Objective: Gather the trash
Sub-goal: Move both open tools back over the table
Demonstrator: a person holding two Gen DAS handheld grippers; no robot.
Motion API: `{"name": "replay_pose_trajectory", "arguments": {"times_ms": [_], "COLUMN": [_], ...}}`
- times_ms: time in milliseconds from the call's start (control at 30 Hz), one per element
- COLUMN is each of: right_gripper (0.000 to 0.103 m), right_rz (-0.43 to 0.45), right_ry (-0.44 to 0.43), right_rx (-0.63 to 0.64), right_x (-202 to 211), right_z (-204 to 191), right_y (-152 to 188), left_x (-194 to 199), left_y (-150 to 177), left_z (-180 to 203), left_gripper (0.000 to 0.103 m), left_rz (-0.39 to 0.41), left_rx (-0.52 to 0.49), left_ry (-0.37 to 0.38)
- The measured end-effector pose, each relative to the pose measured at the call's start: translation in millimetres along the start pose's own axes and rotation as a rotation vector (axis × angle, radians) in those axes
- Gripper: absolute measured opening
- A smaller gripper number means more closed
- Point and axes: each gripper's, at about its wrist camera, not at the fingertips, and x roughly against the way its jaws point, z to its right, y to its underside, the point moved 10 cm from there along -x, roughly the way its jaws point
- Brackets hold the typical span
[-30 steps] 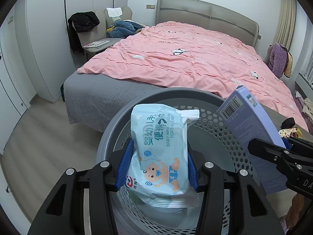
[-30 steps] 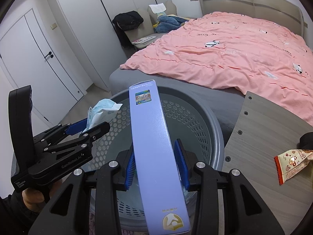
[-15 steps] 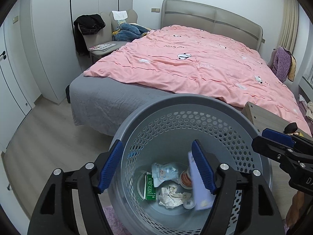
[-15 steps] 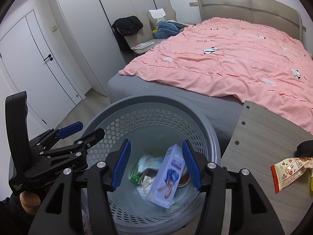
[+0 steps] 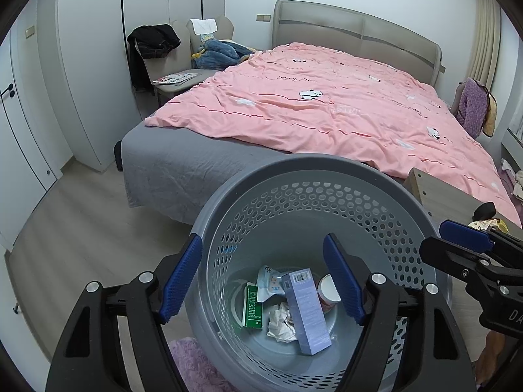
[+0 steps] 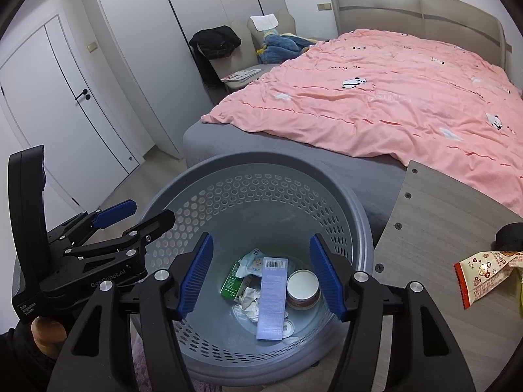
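Observation:
A grey perforated trash basket (image 5: 294, 170) (image 6: 248, 163) stands on the floor by the bed. At its bottom lie a lavender box (image 5: 307, 310) (image 6: 273, 297), a blue wet-wipes pack (image 5: 271, 282) (image 6: 253, 263), a green box (image 5: 252, 307) (image 6: 231, 282), crumpled paper (image 5: 282, 323) and a round lidded jar (image 6: 302, 287). My left gripper (image 5: 263, 281) is open and empty above the basket; it also shows in the right wrist view (image 6: 137, 217). My right gripper (image 6: 261, 276) is open and empty above the basket; it also shows in the left wrist view (image 5: 457, 238).
A wooden bedside table (image 6: 434, 228) stands right of the basket, with a snack wrapper (image 6: 480, 271) and a black object (image 6: 510, 235) on it. The bed with a pink duvet (image 5: 327, 107) lies behind. A pink rug (image 5: 193, 362) lies at the basket's foot.
Both grippers opened over the basket. The wipes pack fell from the left one and the lavender box from the right one. Both now rest at the basket's bottom.

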Motion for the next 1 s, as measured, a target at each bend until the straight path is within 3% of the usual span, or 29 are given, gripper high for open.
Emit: {"name": "replay_pose_trajectory", "arguments": {"times_ms": [600,1000], "right_gripper": [0.071,0.082], "right_rz": [0.027,0.084], "right_ry": [0.005,0.065], "right_rx": [-0.021,-0.075], "right_x": [22.1,61.5], "right_z": [9.6,39.6], "right_y": [14.8,27.3], "left_x": [13.0,25.8], "left_y": [7.3,16.0], "left_z": [2.6,30.1], "left_gripper": [0.076,0.078], "left_rz": [0.003,0.005], "left_rx": [-0.004,-0.032], "left_ry": [-0.01,0.019]}}
